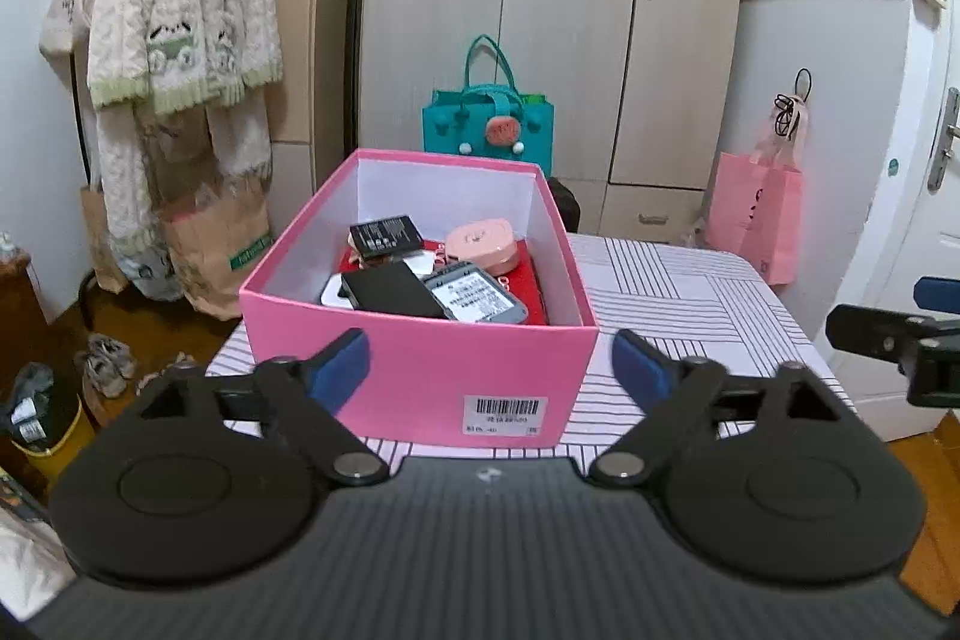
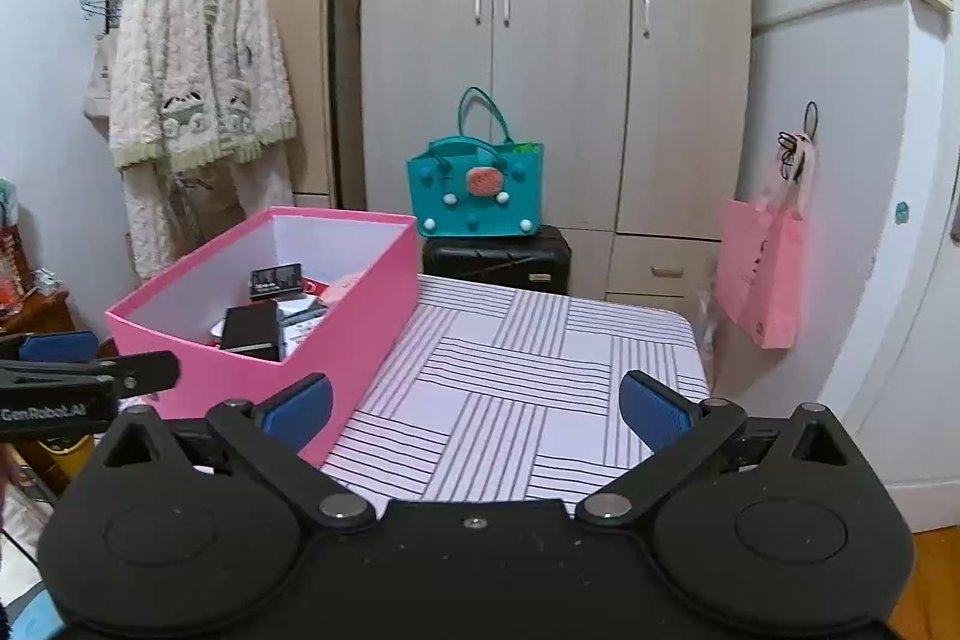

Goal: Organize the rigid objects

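Left gripper [image 1: 489,370] and right gripper [image 2: 476,409] held wide, empty; pink box [image 1: 420,370] filled, table [image 2: 510,388] bare; withdrawal to be kept clear of box wall

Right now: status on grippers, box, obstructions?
Left gripper open, empty, facing pink box. Right gripper open, empty, over striped table. Box holds small devices, no lid. Nothing in the way.
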